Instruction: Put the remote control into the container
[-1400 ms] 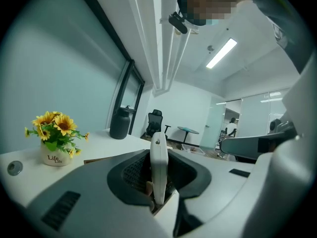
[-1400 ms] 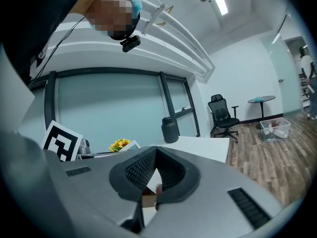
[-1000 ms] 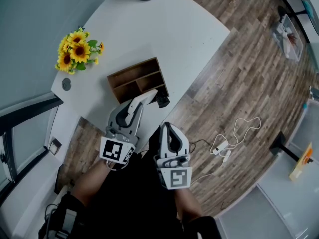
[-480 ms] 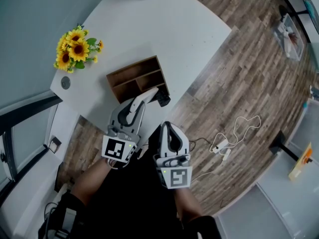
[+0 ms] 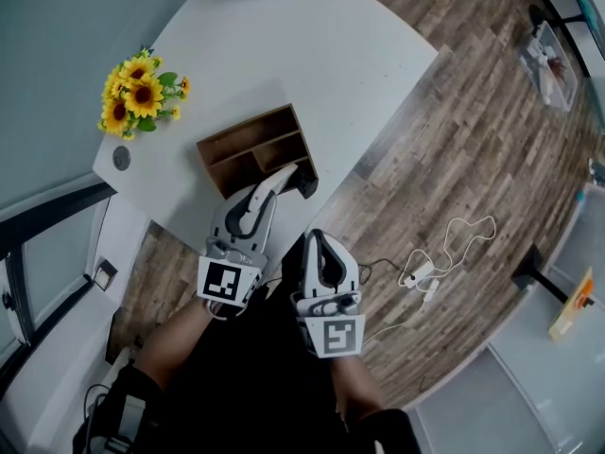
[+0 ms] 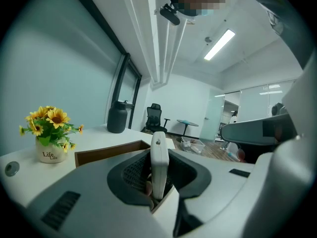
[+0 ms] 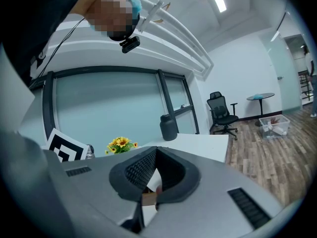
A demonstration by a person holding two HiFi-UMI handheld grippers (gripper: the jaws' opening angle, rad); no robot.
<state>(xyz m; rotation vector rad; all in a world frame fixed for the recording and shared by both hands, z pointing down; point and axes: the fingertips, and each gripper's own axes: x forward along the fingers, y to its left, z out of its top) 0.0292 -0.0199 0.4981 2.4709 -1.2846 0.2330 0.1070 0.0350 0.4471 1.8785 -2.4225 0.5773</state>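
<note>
Left gripper (image 5: 253, 206) is pinching the white remote control (image 5: 276, 180) by its near end. The far end pokes out ahead of the jaws, right at the near edge of the wooden container (image 5: 248, 145) on the table (image 5: 331, 55). The remote is not in a compartment yet. Right gripper (image 5: 321, 253) hangs back over the floor beside the left one, its jaws pressed together on nothing.

There is trouble to watch for here. The remote is held at one end only, so most of its length sticks out past the pads, and I judge a knock on the container's near wall or a divider could swing it in the pinch. The slots look narrow and the remote looks long. Come in off-line and the tip may catch a divider instead of dropping in. A hard push could also shove the light-looking container further from the gripper.

The head view gives the layout: the dividers, the open top, and the remote's tip by the container's near right corner. The left gripper view adds what that one cannot, with the remote standing edge-on between the pads and the container's brown wall just beyond, left of the jaws. The right gripper view alone confirms that gripper is empty, with the sunflowers (image 7: 120, 144) far ahead.
</note>
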